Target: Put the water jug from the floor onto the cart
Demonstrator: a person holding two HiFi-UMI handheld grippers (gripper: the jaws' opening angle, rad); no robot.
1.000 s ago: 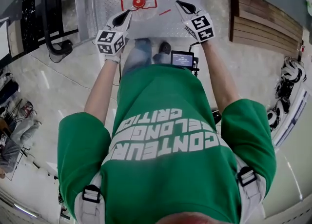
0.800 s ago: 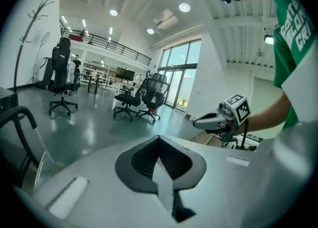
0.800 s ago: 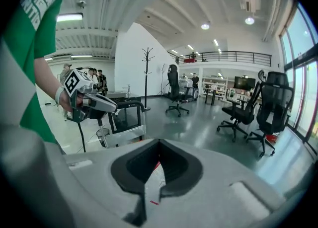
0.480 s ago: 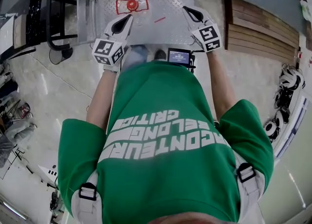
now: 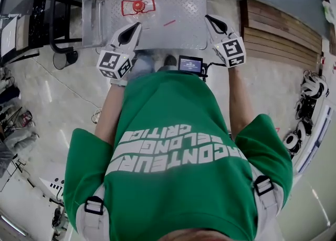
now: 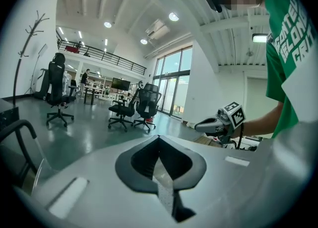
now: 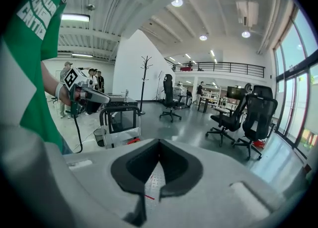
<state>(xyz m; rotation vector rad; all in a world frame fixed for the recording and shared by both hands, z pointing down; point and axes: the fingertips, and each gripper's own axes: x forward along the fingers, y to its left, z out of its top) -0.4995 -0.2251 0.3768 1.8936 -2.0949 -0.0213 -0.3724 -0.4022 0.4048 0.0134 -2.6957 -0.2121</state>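
Head view is showing the person in the green shirt standing over the cart [image 5: 184, 9], its diamond-plate deck stretching across at twelve o'clock and its black handle [image 5: 58, 19] off at ten. The left hand-held gripper [image 5: 134, 29] is hovering over the near edge of the deck at eleven o'clock and the right hand-held gripper [image 5: 212, 20] at one o'clock. Both are clenched on nothing: each gripper view is showing its jaws meeting in a thin line, with only a sliver of deck plate behind.

The water jug [image 5: 138, 6] is reading from above as a red cap inside a red outline, its clear body hard to make out. It is sitting on the deck toward the handle end, at twelve o'clock from the left hand-held gripper and apart from it. Nothing jug-like is showing on the floor.

So the lift looks done, and this is looking like the pull-away step. The next move is calling for little: holding both tools clear of the jug, checking that it is sitting steady and fully on the deck, and nudging it inward only if it is crowding an edge.
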